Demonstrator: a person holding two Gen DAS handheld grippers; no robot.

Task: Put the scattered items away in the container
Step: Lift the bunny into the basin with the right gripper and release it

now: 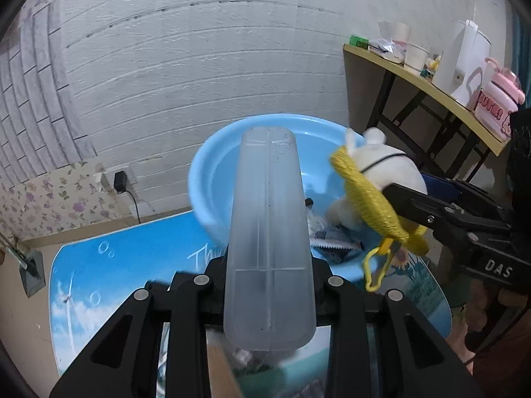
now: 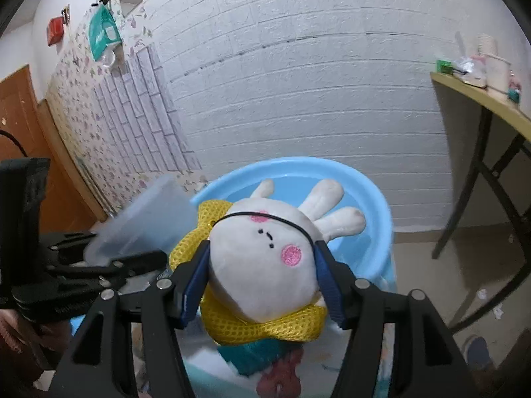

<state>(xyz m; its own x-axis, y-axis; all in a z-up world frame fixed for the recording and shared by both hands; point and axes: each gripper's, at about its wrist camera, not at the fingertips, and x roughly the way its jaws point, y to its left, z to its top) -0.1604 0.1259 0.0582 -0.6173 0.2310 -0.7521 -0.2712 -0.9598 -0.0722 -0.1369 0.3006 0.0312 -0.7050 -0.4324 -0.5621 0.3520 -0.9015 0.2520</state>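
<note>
The left gripper [image 1: 269, 285] pinched a long frosted translucent plastic case [image 1: 268, 232], which stood up between its fingers and pointed toward the blue basin [image 1: 212, 179]. The right gripper [image 2: 262, 272] was clamped on a white plush rabbit [image 2: 265, 258] dressed in yellow mesh [image 2: 265, 328], its blue pads [image 2: 194, 282] pressing both sides of the rabbit's head. From the left wrist view the rabbit [image 1: 381, 169] hung over the basin's right rim, a yellow loop [image 1: 373, 272] dangling below it, and the right gripper's body [image 1: 478, 242] carried the white letters "DAS" (any more of the word was out of view). Inside the basin lay a crinkled foil packet [image 1: 335, 242]. The basin sat at the far edge of a low table [image 1: 109, 265] with a printed sky scene, where white script beginning "Th" could be read. On the wooden side table [image 1: 428, 83] at right stood a pink bottle [image 1: 497, 102] with lettering too blurred to read, white cups [image 1: 415, 56] and a green box [image 1: 360, 41].
</note>
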